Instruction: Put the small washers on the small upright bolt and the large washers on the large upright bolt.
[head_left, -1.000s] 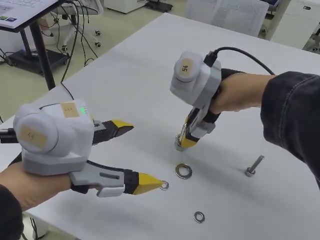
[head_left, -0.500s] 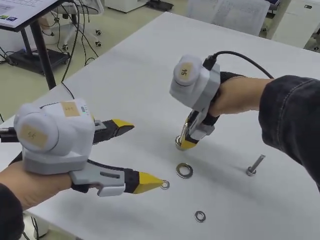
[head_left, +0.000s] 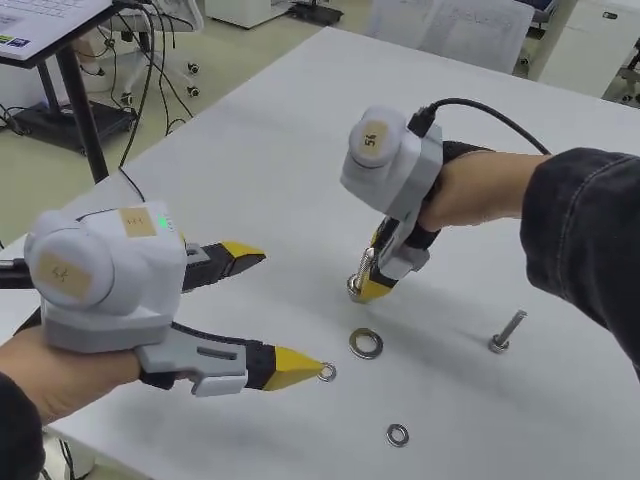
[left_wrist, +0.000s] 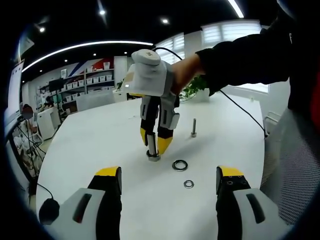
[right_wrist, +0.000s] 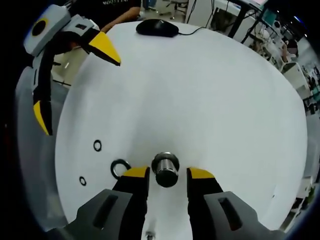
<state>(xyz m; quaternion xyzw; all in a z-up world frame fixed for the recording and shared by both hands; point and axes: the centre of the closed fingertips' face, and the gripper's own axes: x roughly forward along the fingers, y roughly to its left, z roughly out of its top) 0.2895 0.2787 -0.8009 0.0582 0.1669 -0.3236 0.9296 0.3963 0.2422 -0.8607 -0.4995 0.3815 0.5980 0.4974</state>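
**A:** In the head view, what is new?

**B:** Not much. The right gripper (head_left: 365, 288) has tipped a little, so more of the big bolt (head_left: 358, 272) shows. The washers lie where they lay before.

**A:** What does that mean for the job?

**B:** I think the big bolt is just being stood up. No washer is on it yet.

**A:** Where is everything?

**B:** The big bolt stands in the middle of the table (head_left: 250, 150), between narrow jaws. The big washer (head_left: 366, 343) lies just near of it. A small washer (head_left: 327, 372) lies right at the near tip of the left gripper (head_left: 275, 310), which is wide open and holds nothing. The other small washer (head_left: 397, 434) lies nearer still. The small bolt (head_left: 507, 333) stands well off to the right.

**A:** And the left gripper view?

**B:** Its own jaws stand wide apart. Ahead, the right gripper points down at the big bolt (left_wrist: 153, 156). The big washer (left_wrist: 180, 165) lies beside it. The small bolt (left_wrist: 193, 127) stands farther back.

**A:** The right gripper view?

**B:** It looks down on the top of the big bolt (right_wrist: 166, 169). One jaw sits close on each side. A thin gap shows, so I cannot tell if they squeeze it.

**A:** What holds things here?

**B:** The bolts are the holders, and both look bare. All the washers lie loose on the table.
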